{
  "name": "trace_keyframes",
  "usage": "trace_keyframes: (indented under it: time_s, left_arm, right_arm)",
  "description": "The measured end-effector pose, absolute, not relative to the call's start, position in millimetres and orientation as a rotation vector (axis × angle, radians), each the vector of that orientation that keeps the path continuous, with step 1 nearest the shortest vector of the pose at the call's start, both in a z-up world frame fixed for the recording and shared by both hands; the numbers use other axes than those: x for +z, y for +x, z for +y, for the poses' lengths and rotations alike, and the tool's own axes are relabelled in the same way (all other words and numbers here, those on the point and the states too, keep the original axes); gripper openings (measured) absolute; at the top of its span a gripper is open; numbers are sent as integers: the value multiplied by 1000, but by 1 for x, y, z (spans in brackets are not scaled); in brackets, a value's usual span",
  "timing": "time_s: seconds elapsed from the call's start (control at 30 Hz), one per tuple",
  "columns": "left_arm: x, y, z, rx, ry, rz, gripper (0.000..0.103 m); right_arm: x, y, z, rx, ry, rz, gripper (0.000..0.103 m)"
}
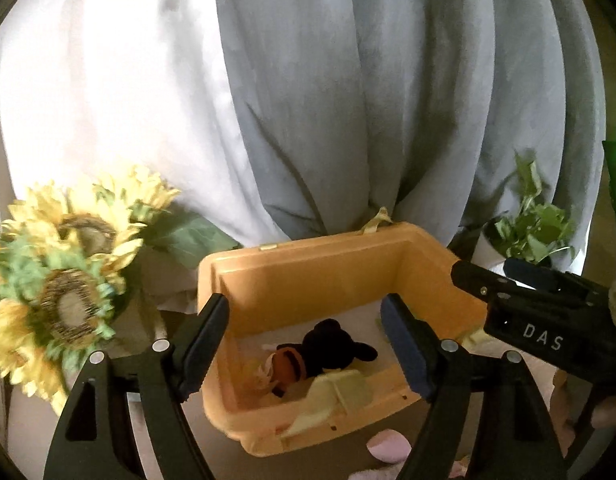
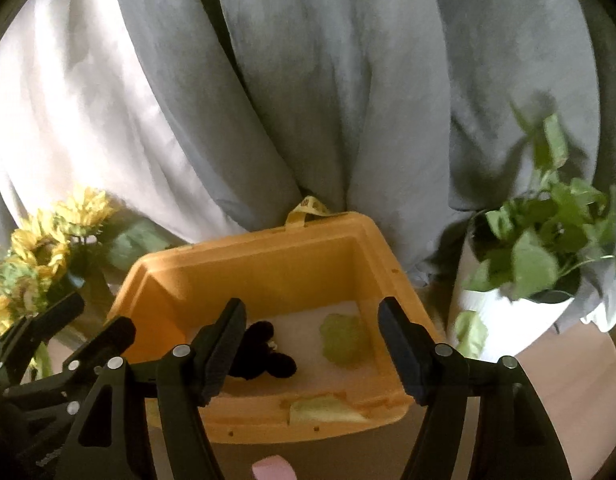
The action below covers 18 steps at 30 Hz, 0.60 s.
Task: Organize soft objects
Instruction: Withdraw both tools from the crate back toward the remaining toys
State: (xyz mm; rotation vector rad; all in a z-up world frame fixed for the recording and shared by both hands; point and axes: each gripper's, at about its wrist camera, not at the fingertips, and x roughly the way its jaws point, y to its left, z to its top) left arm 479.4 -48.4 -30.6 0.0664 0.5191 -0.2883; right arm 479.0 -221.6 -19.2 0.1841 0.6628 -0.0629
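- Left tool (image 1: 304,344) and right tool (image 2: 311,352): spread wide, holding nothing, above orange bin (image 2: 268,268).
- Inside bin: black-eared plush mouse (image 1: 327,352), green plush (image 2: 343,340).

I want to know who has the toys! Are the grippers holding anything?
No. The left gripper and right gripper are both open and empty. The black toy lies in the yellow bin.
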Motion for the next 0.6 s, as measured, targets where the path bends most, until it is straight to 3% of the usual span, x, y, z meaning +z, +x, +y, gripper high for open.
trace_keyframes:
  time_s: [0.6]
  left_arm:
    - [3,360,-47,-285,98,404,83]
  right_arm:
    - [31,367,-227,-111,139,547,78]
